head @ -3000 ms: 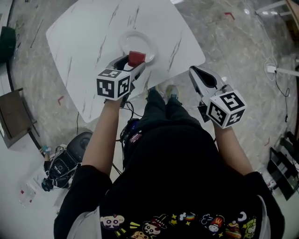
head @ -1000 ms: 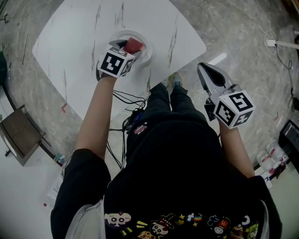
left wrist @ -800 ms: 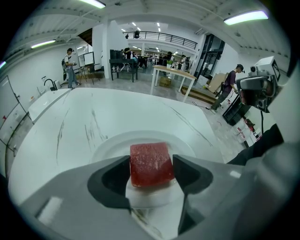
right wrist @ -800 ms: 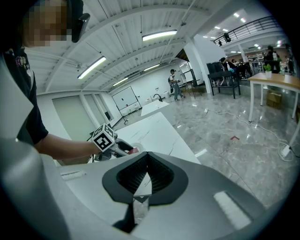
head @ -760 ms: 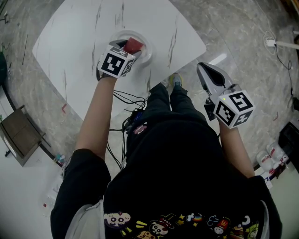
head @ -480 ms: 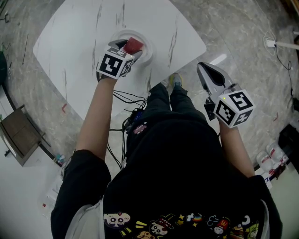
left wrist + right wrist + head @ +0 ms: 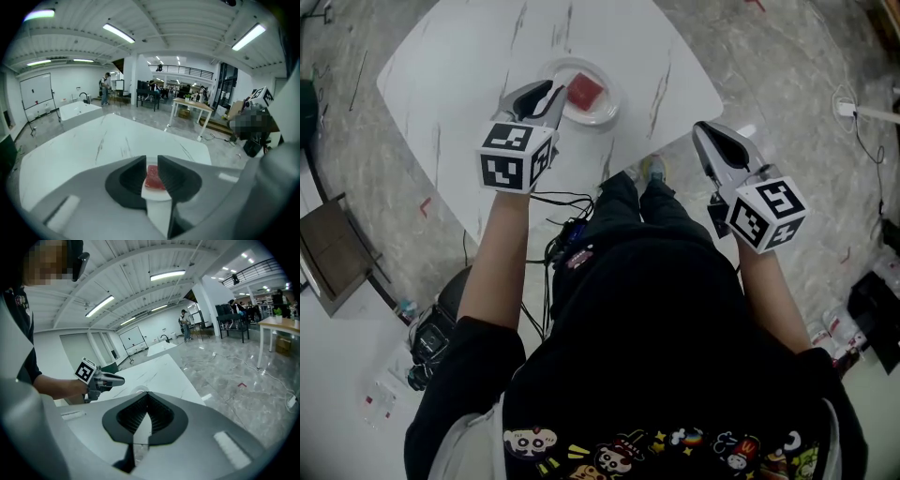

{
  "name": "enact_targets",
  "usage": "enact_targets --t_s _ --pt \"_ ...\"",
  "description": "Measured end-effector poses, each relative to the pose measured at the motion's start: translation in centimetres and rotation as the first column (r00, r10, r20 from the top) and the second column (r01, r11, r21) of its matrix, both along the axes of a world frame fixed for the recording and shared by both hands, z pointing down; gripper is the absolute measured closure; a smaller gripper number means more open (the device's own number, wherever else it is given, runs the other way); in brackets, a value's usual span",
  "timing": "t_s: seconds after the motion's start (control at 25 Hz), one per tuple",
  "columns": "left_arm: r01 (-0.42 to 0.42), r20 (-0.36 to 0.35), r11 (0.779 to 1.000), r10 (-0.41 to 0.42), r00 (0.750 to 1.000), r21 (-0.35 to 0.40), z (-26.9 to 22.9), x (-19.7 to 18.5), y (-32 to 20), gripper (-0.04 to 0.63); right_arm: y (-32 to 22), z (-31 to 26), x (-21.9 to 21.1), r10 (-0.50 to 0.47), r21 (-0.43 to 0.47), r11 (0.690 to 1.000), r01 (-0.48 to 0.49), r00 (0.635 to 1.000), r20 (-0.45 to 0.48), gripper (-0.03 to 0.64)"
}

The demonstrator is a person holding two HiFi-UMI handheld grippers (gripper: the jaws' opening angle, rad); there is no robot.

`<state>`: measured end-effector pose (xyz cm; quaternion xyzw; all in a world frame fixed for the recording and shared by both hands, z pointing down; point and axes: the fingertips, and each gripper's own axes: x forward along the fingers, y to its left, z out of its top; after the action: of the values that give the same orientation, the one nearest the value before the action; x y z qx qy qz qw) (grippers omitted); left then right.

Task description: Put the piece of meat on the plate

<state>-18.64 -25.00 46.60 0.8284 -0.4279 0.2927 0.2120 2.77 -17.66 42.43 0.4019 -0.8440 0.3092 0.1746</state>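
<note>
A red piece of meat (image 7: pixel 585 91) lies flat on the small white plate (image 7: pixel 605 114), near the front edge of the white marble table (image 7: pixel 469 56). My left gripper (image 7: pixel 542 94) hovers just left of the plate, open and empty, clear of the meat. In the left gripper view the meat (image 7: pixel 153 177) shows through the gap beyond my left gripper (image 7: pixel 152 161), resting on the plate (image 7: pixel 151 191). My right gripper (image 7: pixel 705 131) hangs off the table's right side over the floor, shut and empty. In the right gripper view its jaws (image 7: pixel 148 394) meet at the tips.
The table's rounded front corner points at the person's legs. On the floor sit a dark box (image 7: pixel 328 239) at left, a bag with cables (image 7: pixel 441 328) at lower left, and a cable (image 7: pixel 853 112) at right. Other tables and people stand far off.
The left gripper has opened and drawn back toward the person, and the meat it held now lies on the plate. The right gripper has hardly moved.
</note>
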Motion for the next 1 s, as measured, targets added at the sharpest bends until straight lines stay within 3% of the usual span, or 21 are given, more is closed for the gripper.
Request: enact_targets --t_s 0.16,0.4,0.68,1.0 --pt "0.104 -0.038 0.991 -0.101 0.994 0.086 -2.9 -2.0 0.8 0.566 -1.2 -0.4 -1.4 -0.051 0.039 0.998 0.052 0.998 -0.024 0.594" --pt "0.184 -0.053 0.958 -0.176 0.983 0.22 -6.8 -5.1 2.6 0.587 -2.2 -1.7 -4.5 -0.097 0.079 0.992 0.098 0.995 -0.025 0.592" --pt "0.247 -0.107 0.931 -0.226 0.968 0.269 -9.0 -6.8 3.9 0.592 -3.0 -2.6 -6.9 -0.123 0.109 0.986 0.124 0.992 -0.019 0.594" --pt "0.246 -0.146 0.922 -0.21 0.967 0.3 -10.9 -5.8 4.9 0.595 -3.3 -3.8 -7.6 -0.111 0.156 0.981 0.112 0.994 -0.013 0.594"
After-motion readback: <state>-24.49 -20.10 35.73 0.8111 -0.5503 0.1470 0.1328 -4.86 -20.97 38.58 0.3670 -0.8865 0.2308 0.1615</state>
